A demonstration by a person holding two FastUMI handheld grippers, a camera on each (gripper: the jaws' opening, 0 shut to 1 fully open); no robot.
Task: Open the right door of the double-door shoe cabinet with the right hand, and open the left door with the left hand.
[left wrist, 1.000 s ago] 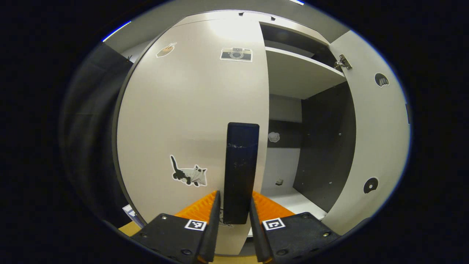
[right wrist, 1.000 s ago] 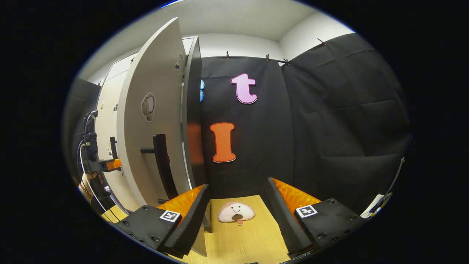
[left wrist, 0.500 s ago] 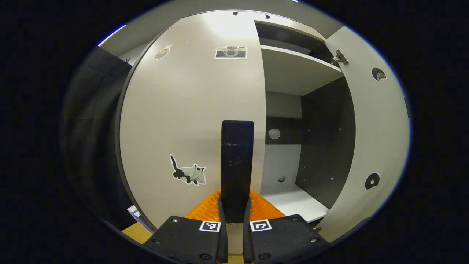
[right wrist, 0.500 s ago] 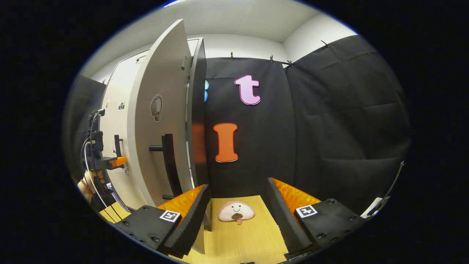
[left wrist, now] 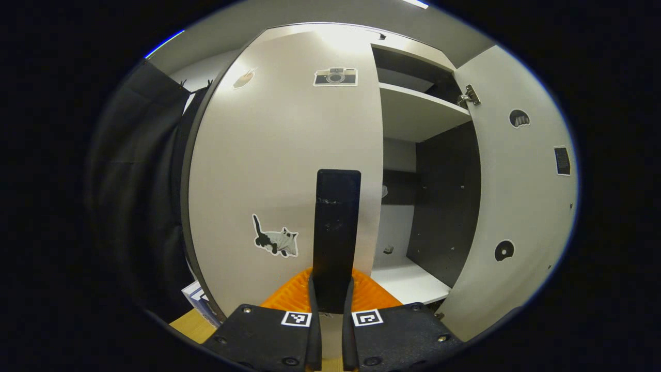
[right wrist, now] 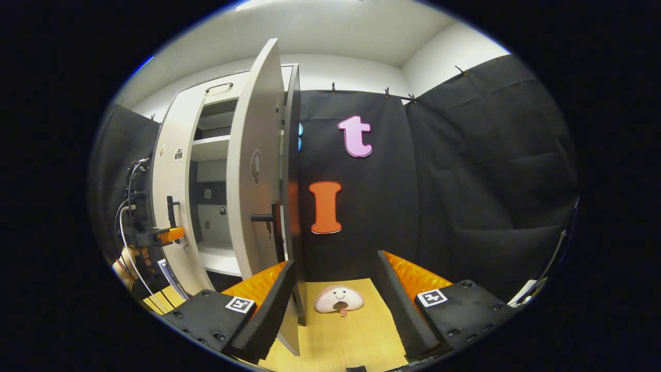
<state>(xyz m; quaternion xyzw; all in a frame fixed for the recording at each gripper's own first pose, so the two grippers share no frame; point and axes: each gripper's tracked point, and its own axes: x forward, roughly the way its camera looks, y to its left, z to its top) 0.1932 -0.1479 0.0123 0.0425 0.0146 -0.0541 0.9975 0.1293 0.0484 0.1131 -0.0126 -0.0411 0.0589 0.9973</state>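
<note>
Right door (right wrist: 258,170): swung wide, edge-on in the right gripper view, its handle (right wrist: 273,227) free of any grip. Same door (left wrist: 521,186) at the right of the left gripper view, inner face and hinge (left wrist: 467,97) exposed, shelf (left wrist: 418,111) and dark interior visible. First half of task judged complete.

Right gripper (right wrist: 335,302): fingers spread apart, nothing between them, well clear of the door, pointed at the floor (right wrist: 356,336) with a plush toy (right wrist: 338,299) lying between the fingers in the view.

Left door (left wrist: 289,170): carries camera sticker (left wrist: 335,77) and cat sticker (left wrist: 276,240). Appears slightly off the cabinet front in the right gripper view (right wrist: 173,206), exact angle hard to tell. Judged barely started, most of its swing remaining.

Left gripper (left wrist: 330,310): fingers clamped on the lower end of the left handle (left wrist: 335,232), one on each side. Also seen far off in the right gripper view (right wrist: 165,235), at the handle, held by a hand (right wrist: 129,258).

Remaining: pull left door outward on its hinge to full opening, then release.
</note>
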